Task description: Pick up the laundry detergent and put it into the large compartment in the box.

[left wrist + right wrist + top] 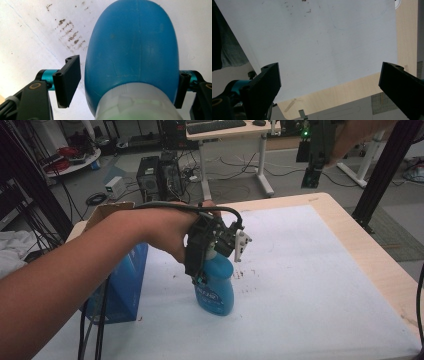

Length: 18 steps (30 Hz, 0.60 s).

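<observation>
A blue spray bottle (pixel 216 290) stands upright on the white mat (pixel 310 285), left of centre. My left gripper (pixel 207 265) comes down over its top, a hand wrapped around the gripper's body. In the left gripper view the bottle (pixel 132 45) sits between the jaws of the left gripper (pixel 127 82). The left pad (pixel 68 80) stands a small gap off the bottle's shoulder. The right pad (pixel 181 87) lies against or very near it. My right gripper (pixel 310 175) hangs high over the far right corner. In its own view the right gripper (pixel 329 82) is wide open with nothing between its jaws.
A blue box (pixel 122 285) with a cardboard flap (pixel 107 212) stands at the table's left, close to the bottle. Brown specks (pixel 245 272) dot the mat beside the bottle. The wooden table edge (pixel 370 255) borders the mat. Cables trail under my left forearm.
</observation>
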{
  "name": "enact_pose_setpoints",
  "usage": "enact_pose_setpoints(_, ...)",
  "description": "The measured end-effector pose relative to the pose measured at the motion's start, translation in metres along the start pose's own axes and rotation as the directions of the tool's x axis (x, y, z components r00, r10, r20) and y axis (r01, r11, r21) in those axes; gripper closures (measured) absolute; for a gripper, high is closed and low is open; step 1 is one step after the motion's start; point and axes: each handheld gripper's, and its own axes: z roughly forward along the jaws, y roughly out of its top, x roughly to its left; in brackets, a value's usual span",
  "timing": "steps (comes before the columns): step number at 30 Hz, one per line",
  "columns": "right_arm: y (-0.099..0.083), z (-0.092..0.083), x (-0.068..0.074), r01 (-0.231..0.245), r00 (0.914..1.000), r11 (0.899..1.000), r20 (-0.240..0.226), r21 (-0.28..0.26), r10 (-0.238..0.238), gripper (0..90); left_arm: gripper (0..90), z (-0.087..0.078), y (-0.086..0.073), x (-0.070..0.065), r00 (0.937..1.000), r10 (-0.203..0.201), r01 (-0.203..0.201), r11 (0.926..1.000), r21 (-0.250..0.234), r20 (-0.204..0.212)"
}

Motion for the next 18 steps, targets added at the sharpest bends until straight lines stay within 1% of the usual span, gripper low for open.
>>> enact_pose_setpoints(3, 0.0002, 0.0011, -0.0001, -0.009, 1.0000, 1.000, -0.001, 0.008, 0.009, 3.1, 25.5, -0.0003, 0.0005, 0.0002, 1.0000, 0.002, -0.002, 1.0000, 0.005, -0.002)
enact_pose_setpoints(4, 0.0003, 0.0019, -0.0009, -0.002, 1.0000, 1.000, -0.001, 0.006, 0.002, 3.1, 25.5, -0.0002, 0.0006, 0.0002, 1.0000, 0.001, -0.001, 1.0000, 0.005, -0.003)
enact_pose_setpoints(8, 0.0013, 0.0016, -0.0008, -0.003, 1.0000, 1.000, -0.001, 0.006, 0.003, 3.1, 26.6, -0.0001, 0.0010, 0.0001, 1.0000, 0.003, -0.003, 1.0000, 0.006, -0.005)
enact_pose_setpoints(18, 0.0016, 0.0017, -0.0007, -0.003, 1.0000, 1.000, 0.001, 0.006, 0.003, 3.1, 30.0, 0.0002, 0.0013, -0.0004, 0.9999, 0.004, -0.004, 0.9999, 0.013, 0.009)
